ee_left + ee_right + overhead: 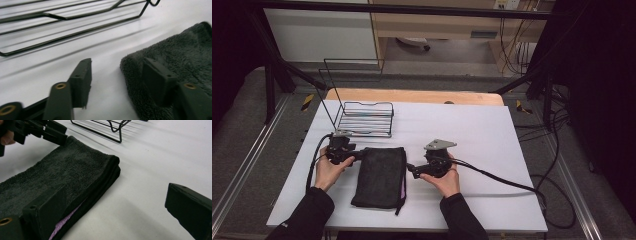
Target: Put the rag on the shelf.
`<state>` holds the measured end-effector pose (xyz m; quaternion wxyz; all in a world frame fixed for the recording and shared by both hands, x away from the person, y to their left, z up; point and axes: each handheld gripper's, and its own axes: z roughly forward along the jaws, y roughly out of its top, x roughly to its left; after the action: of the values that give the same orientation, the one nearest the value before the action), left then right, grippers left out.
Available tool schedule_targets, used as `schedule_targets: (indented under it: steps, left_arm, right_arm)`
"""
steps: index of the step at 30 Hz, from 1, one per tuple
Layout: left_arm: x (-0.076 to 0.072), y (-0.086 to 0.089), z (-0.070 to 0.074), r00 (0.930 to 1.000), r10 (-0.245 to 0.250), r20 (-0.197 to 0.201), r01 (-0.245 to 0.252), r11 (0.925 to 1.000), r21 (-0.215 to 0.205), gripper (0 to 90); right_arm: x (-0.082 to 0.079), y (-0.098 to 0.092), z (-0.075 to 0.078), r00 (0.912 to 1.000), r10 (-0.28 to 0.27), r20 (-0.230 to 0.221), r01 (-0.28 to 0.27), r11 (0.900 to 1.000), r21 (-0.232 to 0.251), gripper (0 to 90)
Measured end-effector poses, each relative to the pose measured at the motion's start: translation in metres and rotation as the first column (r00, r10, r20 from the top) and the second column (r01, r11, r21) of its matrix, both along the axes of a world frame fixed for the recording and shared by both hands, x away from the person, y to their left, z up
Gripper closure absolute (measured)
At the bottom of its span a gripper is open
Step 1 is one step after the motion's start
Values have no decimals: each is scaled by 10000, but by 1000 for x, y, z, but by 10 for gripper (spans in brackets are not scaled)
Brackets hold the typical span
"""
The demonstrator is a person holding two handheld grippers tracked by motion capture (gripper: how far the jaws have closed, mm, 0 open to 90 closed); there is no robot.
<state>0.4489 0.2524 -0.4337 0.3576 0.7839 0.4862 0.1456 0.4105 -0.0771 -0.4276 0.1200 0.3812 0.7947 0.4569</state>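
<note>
We're looking down on a white table (pixel 472 130), and the dark folded towel (pixel 379 176) lies flat near the front edge, right between our two hands. Behind it and a little to the left stands a black wire rack (pixel 364 119), well apart from the towel.

Our left gripper (pixel 360 156) sits at the towel's far left corner. In the left gripper view its jaws stand partly open and straddle the edge: one jaw rests over the pile of the towel (pixel 175 62), the other stands on bare table beside it. Nothing is pinched yet. We judge that's a set-up for nipping the corner.

Our right gripper (pixel 411 170) comes in level from the right side, just beside the towel's long edge. From the right gripper view the jaws gape wide; one lies against the folded edge of the towel (pixel 62 167), the other is out over the open table, so it holds nothing. A strip of purple (pixel 63 223) peeks from between the layers there.

Both tools low, both at edges, one each side: it looks as if we're about to take hold at two points so the fold stays together when lifted, perhaps toward the rack (pixel 112 127). The thick pile may slip unless the jaws bite deep.
</note>
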Motion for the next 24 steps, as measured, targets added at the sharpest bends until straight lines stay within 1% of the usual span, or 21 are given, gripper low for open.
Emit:
schedule_targets:
  steps: [1, 3, 5, 7, 8, 11, 12, 13, 14, 15, 16, 18, 21, 23, 24]
  left_arm:
    - [0, -1, -1, 10000, -45, -30, 45, 10000, -14, 448]
    - [1, -1, -3, 9995, -205, -222, 201, 9997, -169, 520]
    - [0, -3, -4, 9986, -440, -299, 434, 9988, -227, 589]
    - [0, -5, -6, 9969, -627, -466, 616, 9978, -244, 621]
    - [0, -6, -7, 9964, -685, -504, 673, 9974, -246, 635]
    - [0, -7, -8, 9951, -831, -533, 818, 9963, -261, 677]
    - [0, -8, -9, 9948, -877, -519, 864, 9959, -260, 692]
    - [0, -8, -9, 9944, -925, -510, 913, 9955, -253, 703]
    - [0, -8, -10, 9944, -919, -515, 907, 9955, -258, 713]
    - [-1, -9, -10, 9943, -940, -501, 929, 9954, -237, 725]
    - [-1, -9, -10, 9939, -994, -467, 987, 9950, -176, 732]
    - [-1, -9, -10, 9933, -1045, -494, 1034, 9943, -241, 742]
    - [-1, -8, -11, 9931, -1044, -528, 1026, 9940, -368, 749]
    - [-1, -8, -11, 9926, -1116, -473, 1100, 9933, -347, 753]
    - [-1, -8, -12, 9925, -1137, -450, 1122, 9931, -338, 753]
  right_arm:
    - [1, 0, -1, 10000, 20, -40, -20, 10000, 47, 54]
    - [2, 2, -3, 9998, -21, -178, 24, 9998, 200, 67]
    - [5, 4, -5, 9996, -136, -267, 146, 9992, 380, 89]
    - [9, 6, -7, 9988, -255, -409, 279, 9979, 593, 119]
    - [11, 8, -8, 9983, -346, -477, 374, 9975, 596, 137]
    - [20, 17, -11, 9952, -615, -766, 658, 9963, 555, 169]
    - [24, 21, -12, 9944, -718, -771, 754, 9961, 455, 182]
    - [27, 25, -13, 9941, -744, -787, 777, 9962, 396, 200]
    - [30, 28, -14, 9933, -704, -914, 748, 9962, 455, 220]
    - [34, 32, -15, 9933, -687, -932, 731, 9963, 444, 232]
    - [37, 36, -16, 9923, -750, -982, 788, 9963, 348, 261]
    - [41, 43, -19, 9926, -693, -997, 735, 9965, 389, 310]
    - [45, 52, -23, 9925, -685, -1017, 700, 9975, 119, 375]
    - [46, 55, -26, 9922, -689, -1039, 675, 9976, -161, 412]
    - [46, 55, -28, 9912, -677, -1136, 658, 9976, -206, 425]
